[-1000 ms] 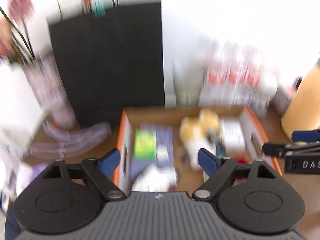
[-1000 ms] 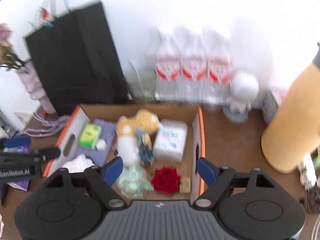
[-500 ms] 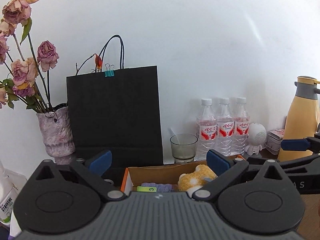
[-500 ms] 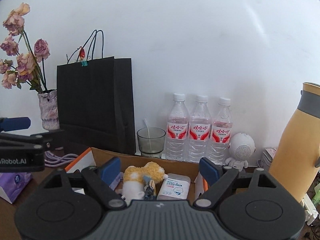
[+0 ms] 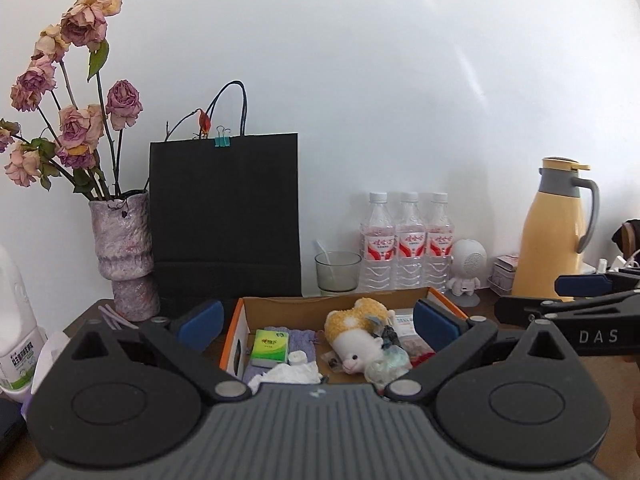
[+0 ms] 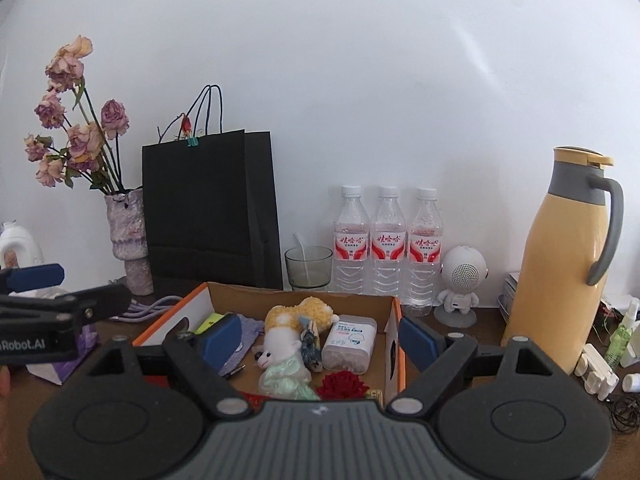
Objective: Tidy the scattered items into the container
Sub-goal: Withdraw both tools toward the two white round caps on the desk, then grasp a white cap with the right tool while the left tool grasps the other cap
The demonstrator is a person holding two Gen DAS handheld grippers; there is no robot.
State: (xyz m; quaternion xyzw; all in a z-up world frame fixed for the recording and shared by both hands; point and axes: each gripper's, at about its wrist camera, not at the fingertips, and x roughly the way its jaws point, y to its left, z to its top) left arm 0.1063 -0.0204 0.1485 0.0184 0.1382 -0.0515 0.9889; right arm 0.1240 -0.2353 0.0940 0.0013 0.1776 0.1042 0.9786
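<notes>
You've pulled both grippers, left gripper (image 5: 316, 322) and right gripper (image 6: 320, 338), up and back from the box (image 6: 394, 322); jaws wide apart, holding nothing. Tidying looks finished.

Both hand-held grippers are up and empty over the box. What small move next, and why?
Probably swing the left hand-held gripper left and down toward the purple cables lying on the table beside the cardboard box. Both hand-held grippers are open and hold nothing, the plush toy and wipes pack are already inside, and the cables look like the nearest loose item.
</notes>
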